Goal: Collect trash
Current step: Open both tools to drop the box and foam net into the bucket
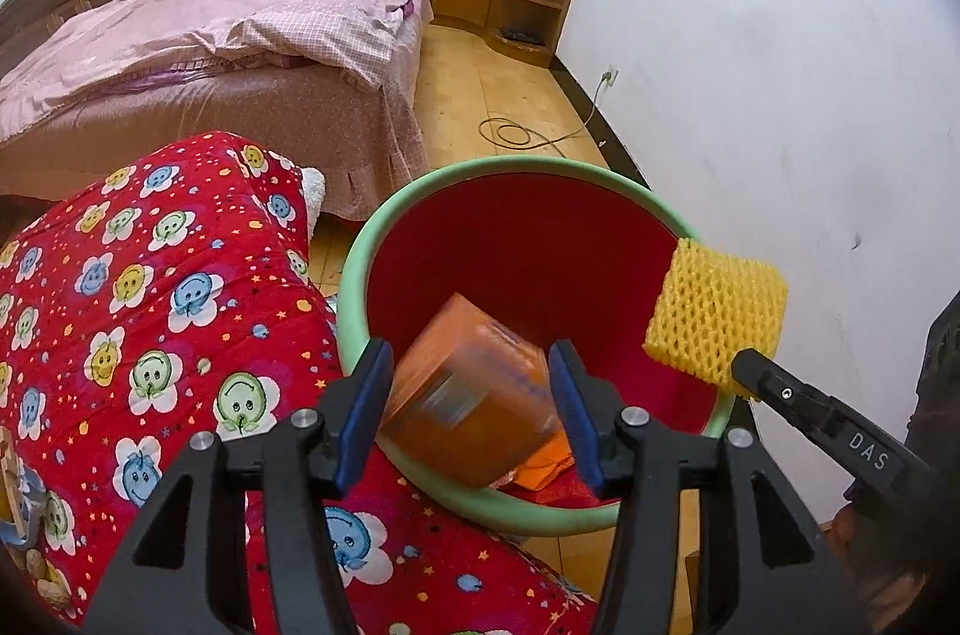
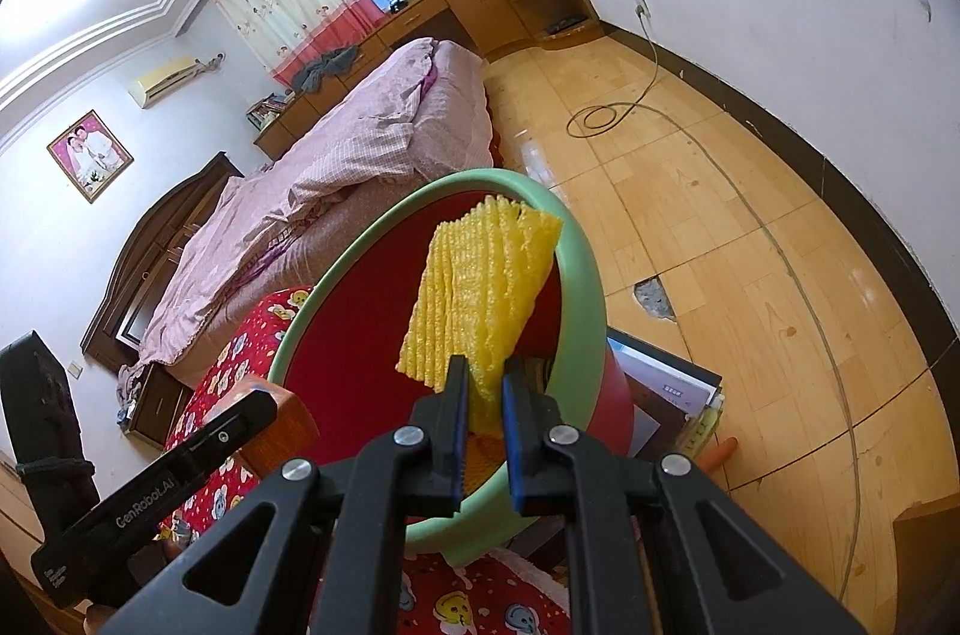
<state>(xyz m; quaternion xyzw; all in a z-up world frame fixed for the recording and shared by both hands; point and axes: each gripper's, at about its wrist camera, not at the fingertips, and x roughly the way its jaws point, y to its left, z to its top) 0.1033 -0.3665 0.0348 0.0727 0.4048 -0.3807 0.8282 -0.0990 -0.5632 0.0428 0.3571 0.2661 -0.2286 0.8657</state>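
Observation:
A red bin with a green rim (image 1: 384, 227) stands beside the red flowered quilt. My left gripper (image 1: 471, 401) is over the bin's near edge with its jaws open; a blurred orange box (image 1: 468, 395) sits between them, apart from the pads, over the bin's mouth. My right gripper (image 2: 480, 395) is shut on a yellow foam net sleeve (image 2: 480, 287) and holds it over the bin rim (image 2: 576, 275). The sleeve (image 1: 717, 314) also shows at the bin's right edge in the left wrist view. Orange scraps (image 1: 540, 467) lie in the bin.
A red flowered quilt (image 1: 150, 311) covers the surface left of the bin. A pink bed (image 1: 210, 53) lies behind. A cable (image 2: 606, 116) coils on the wooden floor. Books (image 2: 672, 395) are stacked right of the bin. The white wall is close on the right.

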